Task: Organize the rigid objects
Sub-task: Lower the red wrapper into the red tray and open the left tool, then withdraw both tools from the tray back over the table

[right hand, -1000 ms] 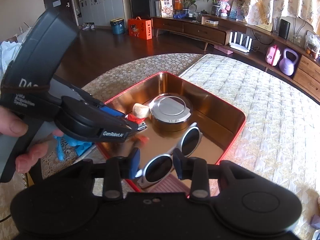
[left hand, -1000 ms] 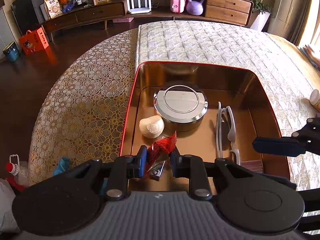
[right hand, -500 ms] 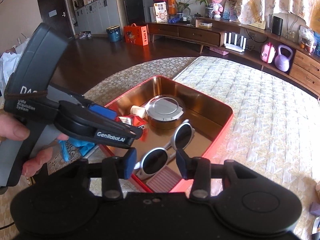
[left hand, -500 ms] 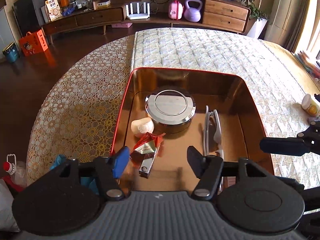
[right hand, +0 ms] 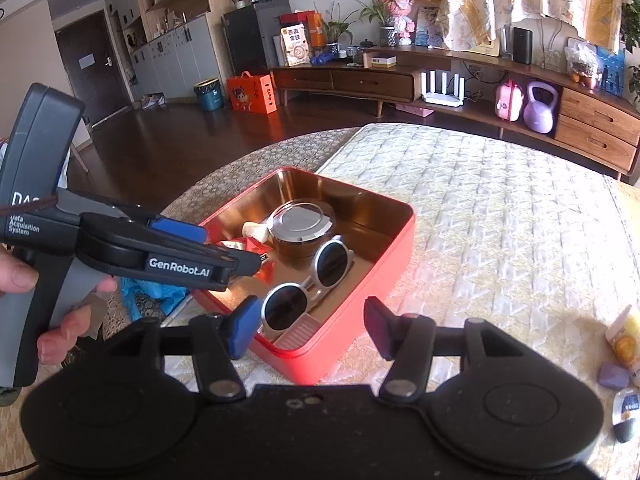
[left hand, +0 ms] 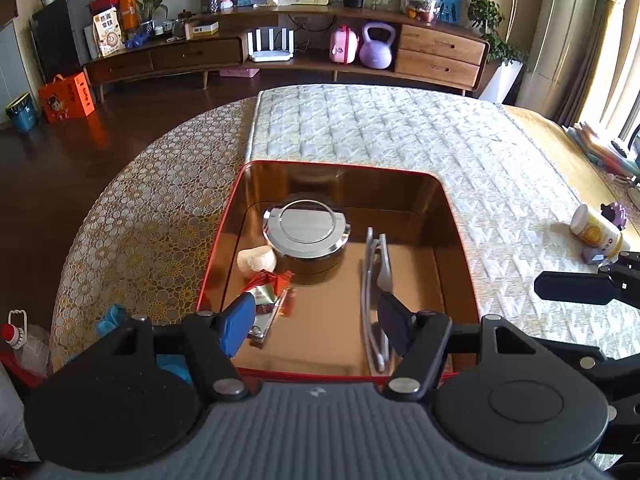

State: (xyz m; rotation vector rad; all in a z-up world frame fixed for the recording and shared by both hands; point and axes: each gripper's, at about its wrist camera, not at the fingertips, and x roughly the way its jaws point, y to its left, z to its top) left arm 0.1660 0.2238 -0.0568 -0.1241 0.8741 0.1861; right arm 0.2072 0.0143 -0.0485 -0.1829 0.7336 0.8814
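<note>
A red metal box (left hand: 224, 232) (right hand: 372, 280) with a golden inside sits on the quilted bed. In it lie a round silver tin (left hand: 306, 226) (right hand: 302, 222), white-framed sunglasses (left hand: 376, 276) (right hand: 310, 280), a pale shell-like piece (left hand: 256, 259), and a nail clipper with a red wrapper (left hand: 268, 300). My left gripper (left hand: 316, 322) is open and empty above the box's near edge; it also shows in the right wrist view (right hand: 224, 256). My right gripper (right hand: 308, 326) is open and empty, just outside the box's near corner.
A small yellow-and-white bottle (left hand: 596, 230) (right hand: 624, 340), a purple piece (right hand: 612, 376) and a dark oval object (right hand: 624, 420) lie on the bed to the right. A blue cloth (left hand: 108, 316) lies left of the box. A wooden sideboard (left hand: 280, 52) stands beyond the bed.
My left gripper opened and let go of the red wrapper with the clipper, which now lies in the box. My right gripper opened off the sunglasses. Both grippers drew back.
</note>
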